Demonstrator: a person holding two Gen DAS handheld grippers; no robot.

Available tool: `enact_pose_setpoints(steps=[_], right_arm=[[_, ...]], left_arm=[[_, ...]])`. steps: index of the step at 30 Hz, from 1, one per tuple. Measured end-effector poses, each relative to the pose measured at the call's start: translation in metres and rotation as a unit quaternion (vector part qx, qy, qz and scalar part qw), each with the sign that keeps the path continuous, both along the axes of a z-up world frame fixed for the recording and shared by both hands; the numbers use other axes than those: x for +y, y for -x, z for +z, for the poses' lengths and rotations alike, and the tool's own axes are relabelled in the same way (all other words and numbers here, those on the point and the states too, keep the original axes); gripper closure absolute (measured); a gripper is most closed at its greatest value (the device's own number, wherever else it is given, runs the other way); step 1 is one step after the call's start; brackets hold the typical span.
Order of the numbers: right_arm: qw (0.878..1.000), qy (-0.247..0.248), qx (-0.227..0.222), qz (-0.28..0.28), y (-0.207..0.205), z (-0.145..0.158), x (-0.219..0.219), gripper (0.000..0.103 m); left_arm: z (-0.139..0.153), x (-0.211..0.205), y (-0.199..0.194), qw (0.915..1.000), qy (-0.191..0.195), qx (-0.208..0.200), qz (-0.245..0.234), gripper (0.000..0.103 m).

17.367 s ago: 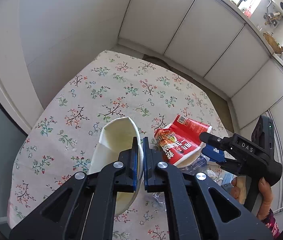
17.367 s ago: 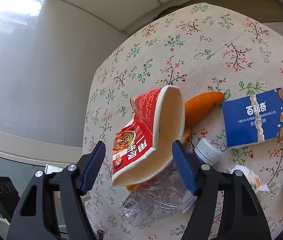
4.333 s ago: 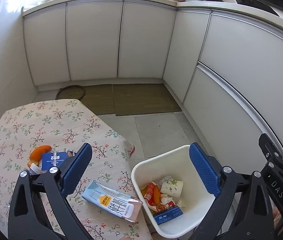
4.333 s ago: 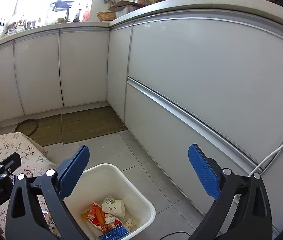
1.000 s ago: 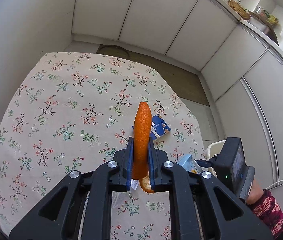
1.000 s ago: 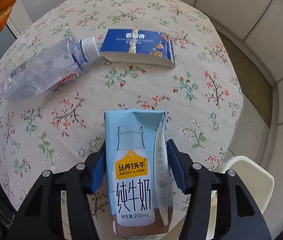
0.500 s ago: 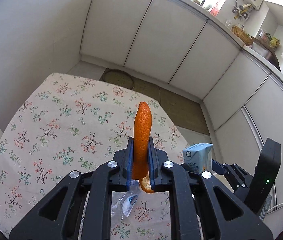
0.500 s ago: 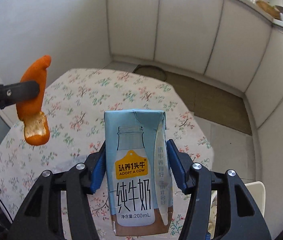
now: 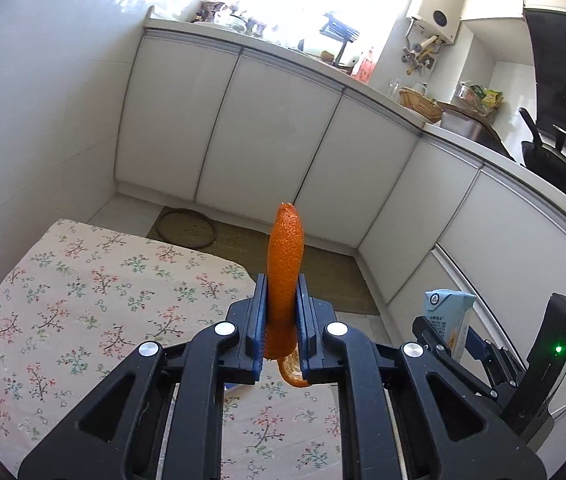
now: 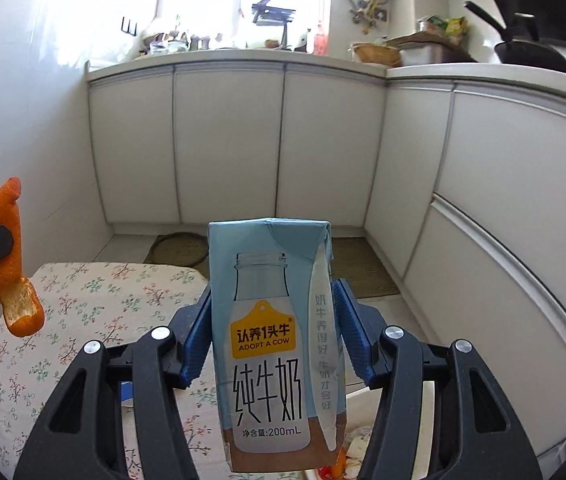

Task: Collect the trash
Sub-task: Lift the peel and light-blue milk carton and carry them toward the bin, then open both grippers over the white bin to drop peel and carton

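Tabletop [image 9: 83, 280]: floral cloth, lower left of both views; its far edge and right corner end over bare floor, beyond which lie a woven floor mat [image 9: 323, 268] and a dark ring [image 9: 187, 228] on the floor at the cabinet foot. Open floor between the tabletop's right corner and the cabinets.

White cabinets [image 9: 267, 140]: run along the back and curve round to the right, closing the room on two sides; worktop above carries bottles, a basket and a black pan, small and partly glared out.

Left hand-held gripper [image 9: 282, 320]: raised above the tabletop, blue pads clamped on the orange peel [image 9: 285, 268]. Peel is one long strip, pebbled orange skin, upright, tapered tip toward the cabinets, curled lower end showing pale pith below the pads. In the right wrist view the same peel [image 10: 7, 256] hangs at the far left, above the tabletop's left side.

Right hand-held gripper [image 10: 273, 336]: to the right of the tabletop's corner, pads pressed on both sides of the milk carton [image 10: 275, 340]. Carton is pale blue, upright, printed bottle outline, yellow label "ADOPT A COW", brown base band, 200mL; top flap slightly creased.

White bin [image 10: 367, 404]: only part of its rim shows below the carton, right of the tabletop, with scraps inside.
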State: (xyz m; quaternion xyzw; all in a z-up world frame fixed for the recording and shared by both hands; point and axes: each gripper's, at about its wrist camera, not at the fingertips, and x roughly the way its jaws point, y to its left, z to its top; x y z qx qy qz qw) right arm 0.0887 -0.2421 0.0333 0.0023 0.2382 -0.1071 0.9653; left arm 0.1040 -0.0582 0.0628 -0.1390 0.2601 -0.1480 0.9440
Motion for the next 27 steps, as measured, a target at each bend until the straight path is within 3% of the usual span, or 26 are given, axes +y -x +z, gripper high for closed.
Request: enact_pose_setpoints(steps=[9, 17, 23, 27], right_arm=[[0.997, 0.013, -0.027, -0.075, 0.035, 0.008, -0.058, 0.046], [0.993, 0.006, -0.022, -0.12, 0.054, 0.004, -0.099, 0.046], [0.99, 0.005, 0.006, -0.138, 0.06, -0.009, -0.116, 0.046], [0.989, 0.001, 0.018, -0.148, 0.067, -0.017, -0.125, 0.034]], left_arm=[[-0.001, -0.05, 0.011, 0.9986, -0.007, -0.008, -0.051, 0.091], [-0.005, -0.085, 0.019, 0.996, -0.018, -0.011, -0.087, 0.091], [-0.013, -0.108, 0.025, 0.9934, -0.022, -0.001, -0.112, 0.091], [-0.016, -0.126, 0.027, 0.9915, -0.025, 0.005, -0.128, 0.091]])
